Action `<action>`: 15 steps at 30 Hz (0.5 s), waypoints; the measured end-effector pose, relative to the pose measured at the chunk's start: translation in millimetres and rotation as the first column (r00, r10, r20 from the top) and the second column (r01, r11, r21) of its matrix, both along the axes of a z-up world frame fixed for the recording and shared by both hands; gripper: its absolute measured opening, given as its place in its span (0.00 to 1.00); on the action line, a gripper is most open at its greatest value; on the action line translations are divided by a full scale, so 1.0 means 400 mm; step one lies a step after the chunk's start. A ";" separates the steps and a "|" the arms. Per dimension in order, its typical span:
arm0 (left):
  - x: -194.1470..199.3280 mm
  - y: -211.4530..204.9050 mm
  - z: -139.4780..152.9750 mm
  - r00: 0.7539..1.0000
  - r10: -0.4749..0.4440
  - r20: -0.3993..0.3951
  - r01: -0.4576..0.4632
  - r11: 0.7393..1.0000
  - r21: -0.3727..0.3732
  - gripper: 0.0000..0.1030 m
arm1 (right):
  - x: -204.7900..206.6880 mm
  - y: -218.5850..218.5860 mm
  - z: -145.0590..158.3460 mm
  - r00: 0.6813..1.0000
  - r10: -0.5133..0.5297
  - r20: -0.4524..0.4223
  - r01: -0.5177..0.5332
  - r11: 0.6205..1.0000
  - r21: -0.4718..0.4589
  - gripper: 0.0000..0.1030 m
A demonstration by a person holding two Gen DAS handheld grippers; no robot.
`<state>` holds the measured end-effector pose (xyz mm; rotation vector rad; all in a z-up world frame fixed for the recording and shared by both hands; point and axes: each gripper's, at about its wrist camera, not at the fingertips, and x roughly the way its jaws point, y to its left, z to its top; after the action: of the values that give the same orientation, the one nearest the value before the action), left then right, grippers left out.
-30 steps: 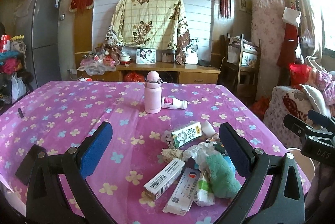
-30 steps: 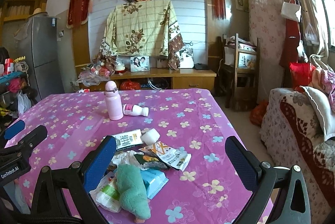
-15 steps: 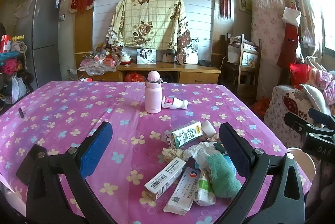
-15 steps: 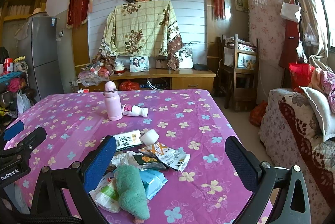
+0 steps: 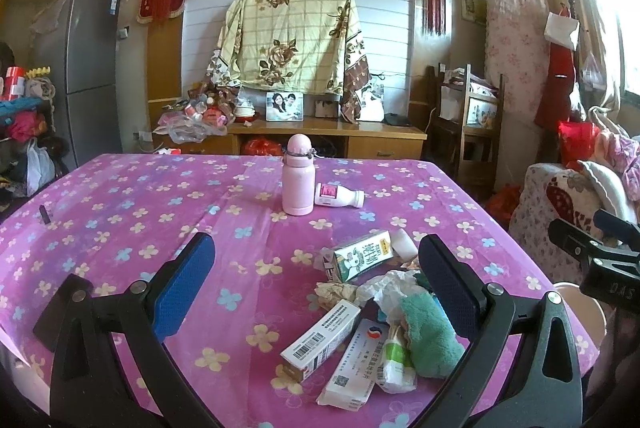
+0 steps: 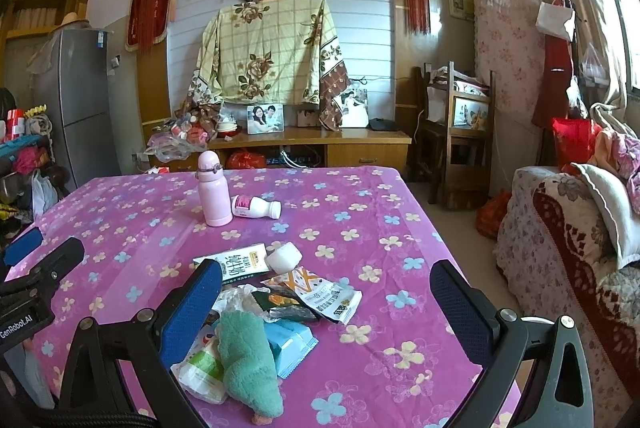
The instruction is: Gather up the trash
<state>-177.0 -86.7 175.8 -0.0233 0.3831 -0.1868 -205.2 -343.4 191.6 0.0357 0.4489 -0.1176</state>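
Trash pile (image 5: 372, 312) on table (image 5: 120, 212), between wide left jaws, beside wide right jaws

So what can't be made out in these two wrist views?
- Trash container: only a pale rim shows in the left view, behind the tongs' arm; its contents are hidden.
- Pile: the green cloth covers part of the wrappers in the right view.
- Flat boxes: print too small to read in the left view.
- Near table edge: blocked by both tongs.
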 end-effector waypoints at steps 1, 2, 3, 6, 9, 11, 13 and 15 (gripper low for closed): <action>-0.001 0.000 0.000 1.000 0.000 0.000 0.000 1.000 -0.001 0.99 | 0.001 0.001 -0.002 1.000 0.001 0.001 -0.001 1.000 0.004 1.00; 0.002 0.000 0.000 1.000 0.002 -0.002 -0.002 1.000 -0.001 0.99 | 0.001 0.000 -0.001 1.000 0.001 0.000 -0.001 1.000 0.004 1.00; 0.001 0.000 0.000 1.000 0.002 -0.002 -0.002 1.000 0.000 0.99 | 0.000 -0.002 0.000 1.000 0.000 0.001 0.000 1.000 0.003 1.00; 0.002 0.002 0.001 1.000 0.001 -0.001 -0.001 1.000 0.001 0.99 | 0.001 -0.001 0.000 1.000 0.000 0.002 0.000 1.000 0.005 1.00; 0.003 0.006 0.002 1.000 0.006 0.000 -0.006 1.000 -0.002 0.99 | 0.001 0.001 -0.003 1.000 -0.002 0.001 0.002 1.000 0.005 1.00; 0.003 0.007 0.001 1.000 0.006 0.000 -0.006 1.000 -0.003 0.99 | 0.000 0.001 -0.004 1.000 -0.003 0.002 0.003 1.000 0.005 1.00; 0.003 0.007 0.002 1.000 0.006 0.000 -0.006 1.000 -0.001 0.99 | 0.000 -0.002 -0.004 1.000 -0.002 0.001 0.002 1.000 0.006 1.00; 0.003 0.008 0.002 1.000 0.004 -0.001 -0.004 1.000 -0.001 0.99 | 0.000 0.001 -0.004 1.000 -0.002 0.001 0.002 1.000 0.003 1.00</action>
<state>-175.7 -83.6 176.6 -0.0247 0.3841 -0.1826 -205.1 -342.9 189.8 0.0393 0.4480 -0.1193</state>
